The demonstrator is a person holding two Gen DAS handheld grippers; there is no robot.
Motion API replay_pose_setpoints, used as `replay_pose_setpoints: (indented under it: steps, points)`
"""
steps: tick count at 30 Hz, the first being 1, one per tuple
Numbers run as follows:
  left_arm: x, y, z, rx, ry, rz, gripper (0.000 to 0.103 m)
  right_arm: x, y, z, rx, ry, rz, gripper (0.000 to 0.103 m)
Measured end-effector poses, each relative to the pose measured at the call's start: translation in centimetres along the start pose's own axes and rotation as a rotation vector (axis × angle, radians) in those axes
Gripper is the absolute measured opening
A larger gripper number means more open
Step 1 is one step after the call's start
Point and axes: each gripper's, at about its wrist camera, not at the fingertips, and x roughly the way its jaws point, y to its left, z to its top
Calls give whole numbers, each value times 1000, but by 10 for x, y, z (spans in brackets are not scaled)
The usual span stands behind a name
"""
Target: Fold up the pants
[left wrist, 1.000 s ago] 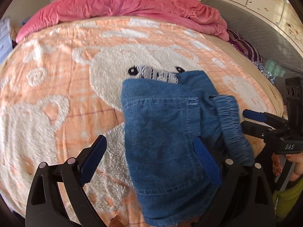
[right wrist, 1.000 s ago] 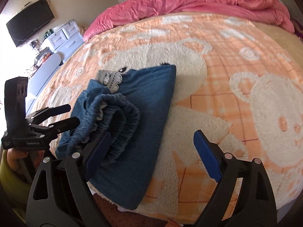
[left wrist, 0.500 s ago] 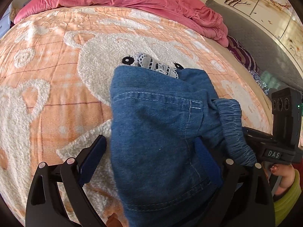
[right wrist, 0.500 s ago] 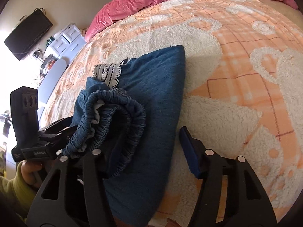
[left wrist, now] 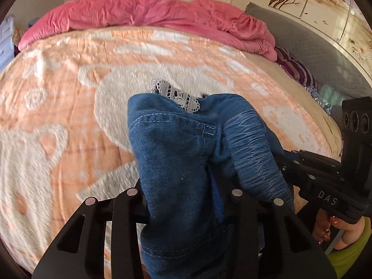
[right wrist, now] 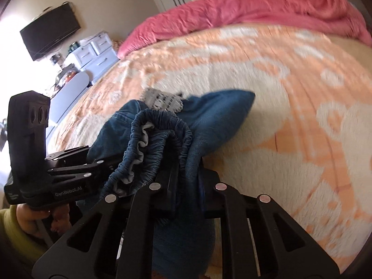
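Both tongs were closing on folded blue denim pants (left wrist: 176, 153): left tongs (left wrist: 183, 200) at six o'clock, right tongs (right wrist: 186, 193) pinching the elastic-waist edge, above an orange-and-cream fleece bed blanket (left wrist: 69, 93).

Item count, as visible:

- Pants (left wrist: 176, 158): one pair, blue denim.
- Lace trim piece (left wrist: 179, 95): one, at the far edge of the pants.
- Grippers: two, the left gripper (left wrist: 183, 197) and the right gripper (right wrist: 186, 186).
- Hands: two, one right hand (left wrist: 344, 230) and one left hand (right wrist: 34, 216).
- Blanket (left wrist: 58, 116): one, orange and white.
- Pink quilt (left wrist: 144, 11): one.
- Television (right wrist: 51, 31): one, wall-mounted.
- Drawer unit (right wrist: 93, 52): one.
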Motion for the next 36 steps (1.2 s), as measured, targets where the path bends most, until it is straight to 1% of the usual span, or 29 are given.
replay_pose_setpoints:
  steps: [2, 5, 8, 13, 18, 21, 23, 25, 26, 27, 29, 30, 31, 32, 33, 34, 35, 36]
  points:
    - [-4, 3, 10, -8, -21, 4, 36, 3, 0, 12, -3, -10, 5, 8]
    - [-6, 10, 27, -14, -45, 18, 37, 10, 3, 39, -26, -27, 5, 8]
    - [2, 20, 50, -29, -58, 38, 37, 21, 5, 60, -44, -29, 0, 8]
    - [16, 31, 79, -31, -75, 72, 37, 48, 3, 92, -65, -28, -15, 8]
    - [36, 43, 94, -46, -68, 89, 37, 73, -3, 107, -65, -6, -27, 8]
    - [53, 50, 93, -56, -43, 95, 37, 94, -11, 106, -52, 42, -35, 9]
    - [67, 58, 88, -70, -13, 94, 40, 111, -22, 100, -20, 87, -46, 11]
    - [75, 65, 82, -80, 2, 97, 44, 124, -31, 92, 5, 133, -59, 17]
    - [78, 68, 78, -86, 4, 93, 48, 128, -36, 88, 22, 143, -66, 21]
    - [80, 72, 76, -99, 9, 84, 52, 130, -43, 84, 48, 146, -59, 23]
    - [82, 80, 73, -135, 13, 56, 57, 131, -54, 79, 105, 142, -23, 28]
    - [82, 83, 71, -147, 10, 44, 59, 129, -58, 77, 133, 140, -8, 30]
    - [82, 85, 71, -151, 8, 39, 59, 128, -57, 77, 132, 139, -11, 34]
    - [81, 85, 70, -150, 7, 40, 62, 125, -56, 76, 124, 137, -25, 40]
    - [79, 85, 69, -149, 5, 47, 65, 119, -53, 75, 105, 130, -63, 45]
    - [75, 85, 67, -151, 2, 52, 68, 115, -51, 74, 93, 124, -92, 54]
    - [71, 85, 66, -154, -1, 59, 73, 108, -50, 72, 83, 119, -112, 56]
    - [65, 85, 64, -157, -9, 62, 74, 103, -49, 70, 79, 115, -122, 56]
